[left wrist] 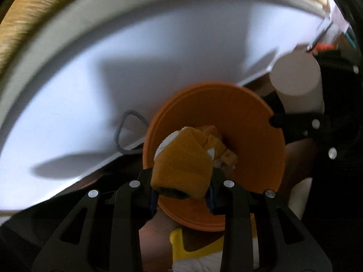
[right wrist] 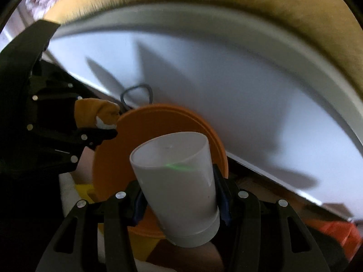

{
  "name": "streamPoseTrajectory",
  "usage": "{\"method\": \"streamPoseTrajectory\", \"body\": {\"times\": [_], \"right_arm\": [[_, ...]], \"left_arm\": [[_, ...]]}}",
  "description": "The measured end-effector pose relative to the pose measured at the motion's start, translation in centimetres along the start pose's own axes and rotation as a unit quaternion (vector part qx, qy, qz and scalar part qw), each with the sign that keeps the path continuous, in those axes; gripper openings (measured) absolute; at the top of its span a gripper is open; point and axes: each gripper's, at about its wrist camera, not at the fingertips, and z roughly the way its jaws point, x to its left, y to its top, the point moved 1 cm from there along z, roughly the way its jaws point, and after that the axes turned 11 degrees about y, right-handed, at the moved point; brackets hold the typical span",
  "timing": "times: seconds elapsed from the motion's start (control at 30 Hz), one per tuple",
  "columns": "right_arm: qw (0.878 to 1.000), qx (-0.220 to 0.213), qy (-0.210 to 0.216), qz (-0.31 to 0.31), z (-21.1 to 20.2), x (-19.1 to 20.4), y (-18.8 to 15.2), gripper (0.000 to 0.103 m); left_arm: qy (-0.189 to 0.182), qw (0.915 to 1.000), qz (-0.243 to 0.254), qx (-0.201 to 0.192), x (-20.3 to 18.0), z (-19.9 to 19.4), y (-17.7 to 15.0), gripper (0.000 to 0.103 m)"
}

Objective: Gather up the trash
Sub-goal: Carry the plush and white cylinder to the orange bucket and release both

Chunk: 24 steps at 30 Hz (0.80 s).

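Over the white table point(left wrist: 158, 56) — left tool point(left wrist: 182, 195) clamping sock point(left wrist: 181, 170), right tool point(right wrist: 179, 195) clamping cup point(right wrist: 179, 181) (orange plate point(right wrist: 109, 158) behind)

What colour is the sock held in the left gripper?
Mustard yellow with white patches; the sock shows best in the left wrist view.

A room in a home, probably a living or bedroom corner

The floor is covered with a tan carpet point(right wrist: 283, 11), and a white table point(left wrist: 158, 45) with a rounded edge stands on it. On the table lies a dark hair tie point(left wrist: 129, 133). Household things are around: a mustard-yellow sock point(left wrist: 181, 165), an orange plastic plate point(left wrist: 249, 136) and a white plastic cup point(right wrist: 181, 181).
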Motion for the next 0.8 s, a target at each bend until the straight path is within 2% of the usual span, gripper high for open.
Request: {"method": "streamPoseTrajectory", "body": {"times": [0.23,0.5,0.53,0.6,0.63,0.73,0.8], "right_arm": [[0.997,0.065,0.021,-0.022,3.8,-0.1,-0.4,0.05],[0.994,0.099,0.044,-0.024,5.8,0.0,-1.1,0.051],[0.993,0.102,0.045,-0.022,6.0,-0.1,-1.2,0.051],[0.992,0.115,0.048,-0.016,6.5,-0.3,-1.2,0.06],[0.992,0.117,0.047,-0.013,6.6,-0.4,-1.4,0.064],[0.992,0.112,0.051,-0.005,6.2,-0.4,-1.7,0.067],[0.993,0.105,0.051,-0.002,5.9,-0.6,-1.7,0.07]], "left_arm": [[0.011,0.9986,0.014,0.051,-0.3,3.4,-0.5,0.031],[0.017,0.9961,0.025,0.083,-1.8,5.0,-0.2,0.032],[0.02,0.9956,0.027,0.087,-2.0,5.3,-0.2,0.035],[0.024,0.9945,0.026,0.099,-2.0,6.0,-0.1,0.055],[0.024,0.9943,0.024,0.101,-1.7,6.2,0.3,0.059],[0.017,0.9943,0.02,0.103,-1.2,6.5,-0.2,0.06],[0.02,0.9943,0.025,0.102,-1.4,6.4,-0.4,0.064]]}}
